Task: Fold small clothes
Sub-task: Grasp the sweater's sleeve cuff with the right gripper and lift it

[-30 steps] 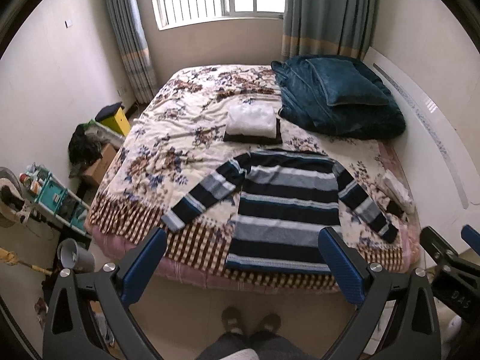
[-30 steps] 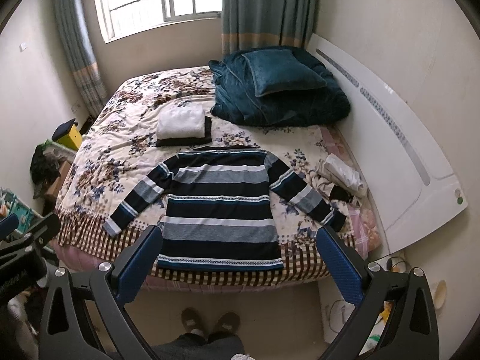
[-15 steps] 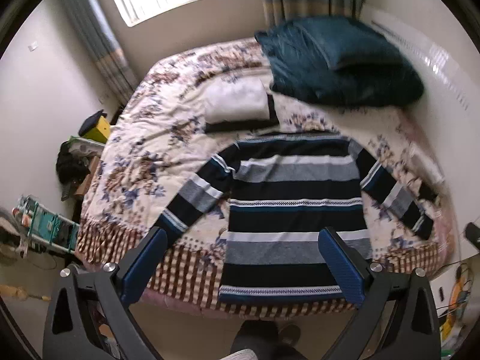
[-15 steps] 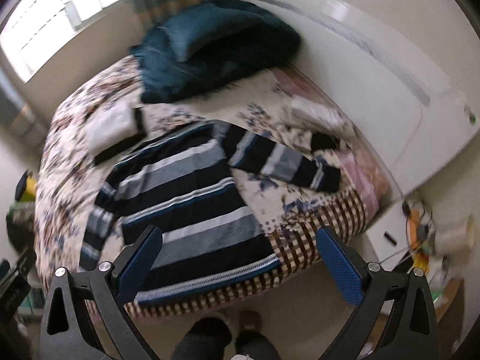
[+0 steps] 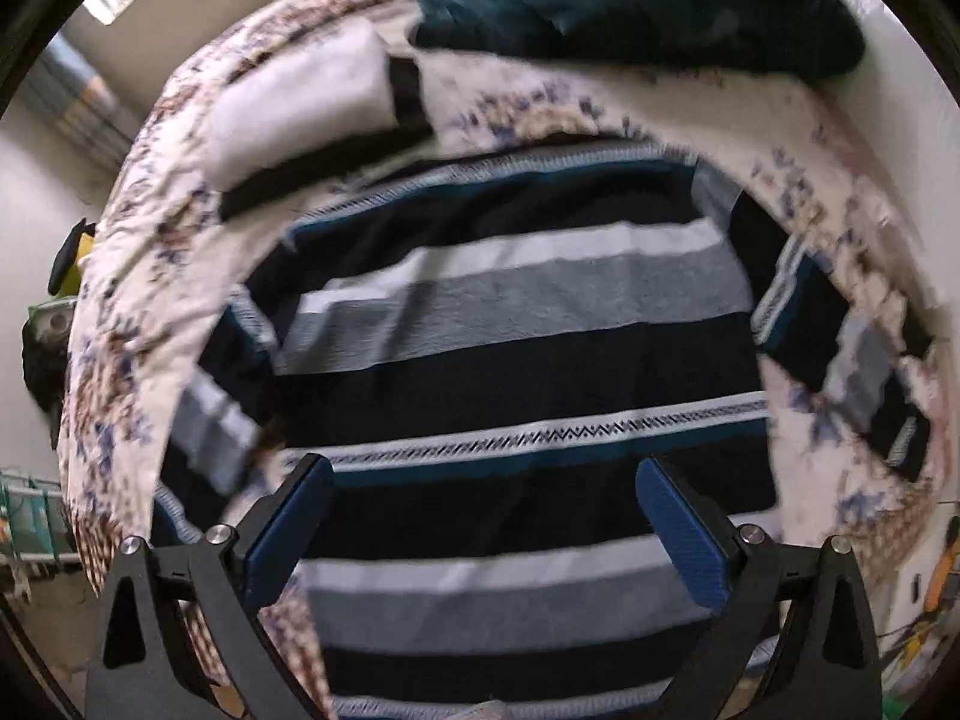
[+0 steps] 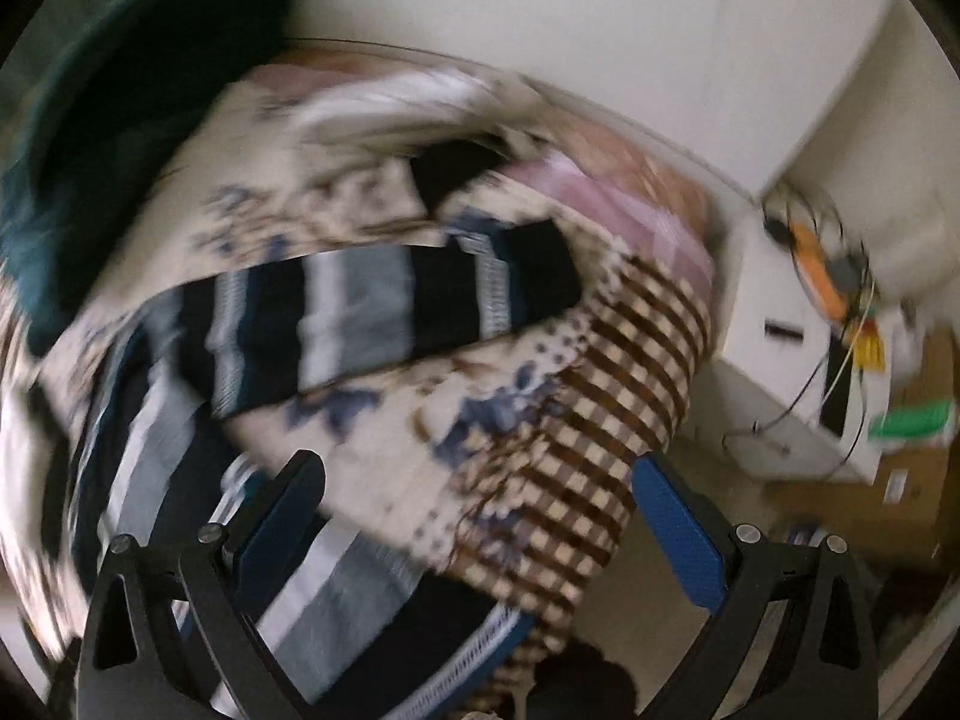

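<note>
A navy, grey and white striped sweater [image 5: 516, 360] lies flat on the floral bedspread [image 5: 138, 300], sleeves spread to both sides. My left gripper [image 5: 486, 498] hovers open over the sweater's lower body, nothing between its blue pads. In the blurred right wrist view, the sweater's right sleeve [image 6: 384, 312] stretches toward the bed's corner, its dark cuff near the checked border. My right gripper [image 6: 474, 498] is open above the bedspread, below that sleeve and beside the sweater's hem [image 6: 360, 606].
A folded white garment on a dark one [image 5: 306, 102] lies beyond the collar. A teal blanket and pillow [image 5: 630, 6] sit at the head of the bed. Right of the bed, a white bedside cabinet [image 6: 780, 360] carries cables and orange items. The white headboard [image 6: 600, 30] stands behind.
Both grippers have dropped down and forward toward the bed. The left one closed in over the sweater's body; the right one swung right toward the right sleeve and the bed corner.
</note>
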`<state>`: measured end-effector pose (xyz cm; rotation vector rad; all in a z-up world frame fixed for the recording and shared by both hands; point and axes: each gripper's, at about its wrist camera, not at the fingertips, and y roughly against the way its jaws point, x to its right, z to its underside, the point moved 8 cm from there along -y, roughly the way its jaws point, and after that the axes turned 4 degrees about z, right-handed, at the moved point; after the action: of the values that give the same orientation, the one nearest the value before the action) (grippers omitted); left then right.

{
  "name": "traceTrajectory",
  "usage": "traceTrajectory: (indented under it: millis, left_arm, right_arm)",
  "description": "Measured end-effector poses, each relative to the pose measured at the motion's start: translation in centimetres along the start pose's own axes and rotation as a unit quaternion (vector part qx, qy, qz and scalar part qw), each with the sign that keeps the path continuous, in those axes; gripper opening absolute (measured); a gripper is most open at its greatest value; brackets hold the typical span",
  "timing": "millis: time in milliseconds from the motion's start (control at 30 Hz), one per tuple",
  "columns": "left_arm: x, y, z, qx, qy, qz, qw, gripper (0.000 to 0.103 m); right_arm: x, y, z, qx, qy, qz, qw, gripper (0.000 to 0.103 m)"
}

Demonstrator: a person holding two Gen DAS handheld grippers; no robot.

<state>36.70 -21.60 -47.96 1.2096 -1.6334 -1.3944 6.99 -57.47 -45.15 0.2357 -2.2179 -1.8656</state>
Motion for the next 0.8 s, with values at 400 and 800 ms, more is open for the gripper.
traceTrajectory:
  millis: [400,800]
  left_arm:
    - [2.9,-13.5,-0.9,-0.084,0.024,-0.036,0.9956,0.103]
    - [5.4,-15.2,-2.3,-0.085,0.048,-0.059,0.9934,0.103]
  right_arm:
    - [10.6,-18.0,-6.6,-0.036,-0.259,-0.086,0.961,0.098]
    - [6.6,-22.0,-10.2,-0.030,-0.324,-0.207,0.922,0.019]
